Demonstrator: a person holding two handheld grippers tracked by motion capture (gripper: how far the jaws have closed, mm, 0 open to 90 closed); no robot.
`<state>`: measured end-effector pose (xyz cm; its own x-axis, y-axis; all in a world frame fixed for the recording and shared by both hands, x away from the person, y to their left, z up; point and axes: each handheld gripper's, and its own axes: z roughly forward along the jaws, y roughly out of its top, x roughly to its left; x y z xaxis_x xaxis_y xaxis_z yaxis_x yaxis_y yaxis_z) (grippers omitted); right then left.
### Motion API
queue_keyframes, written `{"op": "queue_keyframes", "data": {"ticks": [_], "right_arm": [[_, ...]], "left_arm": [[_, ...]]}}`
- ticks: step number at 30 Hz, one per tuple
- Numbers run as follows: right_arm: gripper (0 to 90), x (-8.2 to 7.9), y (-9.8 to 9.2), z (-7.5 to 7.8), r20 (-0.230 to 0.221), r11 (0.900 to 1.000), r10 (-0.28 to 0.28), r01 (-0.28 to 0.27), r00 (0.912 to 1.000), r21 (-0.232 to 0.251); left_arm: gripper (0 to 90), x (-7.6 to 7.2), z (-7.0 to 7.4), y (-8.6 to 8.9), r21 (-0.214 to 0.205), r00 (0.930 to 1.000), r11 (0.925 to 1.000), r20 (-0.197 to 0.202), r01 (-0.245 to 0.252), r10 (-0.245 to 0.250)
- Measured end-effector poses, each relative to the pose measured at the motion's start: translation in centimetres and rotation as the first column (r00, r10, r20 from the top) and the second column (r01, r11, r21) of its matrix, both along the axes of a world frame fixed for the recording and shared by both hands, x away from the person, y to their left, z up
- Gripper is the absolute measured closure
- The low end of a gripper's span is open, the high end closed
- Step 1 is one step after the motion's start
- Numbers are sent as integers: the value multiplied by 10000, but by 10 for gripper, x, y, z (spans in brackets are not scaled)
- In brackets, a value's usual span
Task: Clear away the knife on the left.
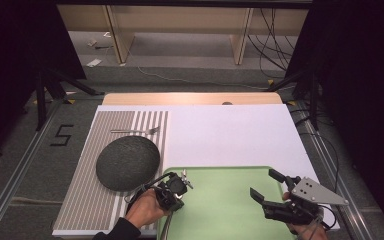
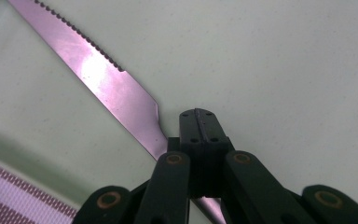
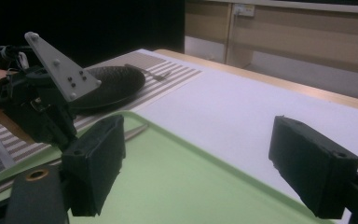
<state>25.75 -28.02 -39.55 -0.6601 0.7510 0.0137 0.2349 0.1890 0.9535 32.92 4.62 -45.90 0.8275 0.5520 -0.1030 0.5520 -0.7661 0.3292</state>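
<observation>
A serrated table knife lies flat on the green tray, near its left rim. My left gripper points down at the tray with its jaws shut pad to pad. Its tips are just right of the knife's neck, and nothing is between them. In the high view a hand holds the left gripper over the tray's left edge. My right gripper hovers over the tray's right side, jaws wide open and empty. From the right gripper view, the knife runs along the tray rim under the left gripper.
A dark round plate sits on a striped placemat left of the tray. A fork lies beyond the plate. A white mat covers the table behind the tray. Cables and stands ring the table.
</observation>
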Motion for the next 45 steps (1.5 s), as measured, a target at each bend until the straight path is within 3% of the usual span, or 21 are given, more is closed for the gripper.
{"op": "queue_keyframes", "data": {"ticks": [12,28,37,45], "right_arm": [[194,0,-1,0,19,10000,-22,22,10000,-7],[194,0,0,0,5,10000,3,-3,10000,27],[194,0,0,0,-18,10000,20,-20,10000,21],[194,0,0,0,-14,10000,26,-26,10000,21]], "left_arm": [[898,-2,1,10,238,9998,9995,40,-183,182],[893,-2,0,21,58,9996,9996,-76,-267,267],[728,0,1,21,-256,9994,9993,-254,-258,251],[457,-2,7,18,-976,9993,9947,-231,-316,295]]}}
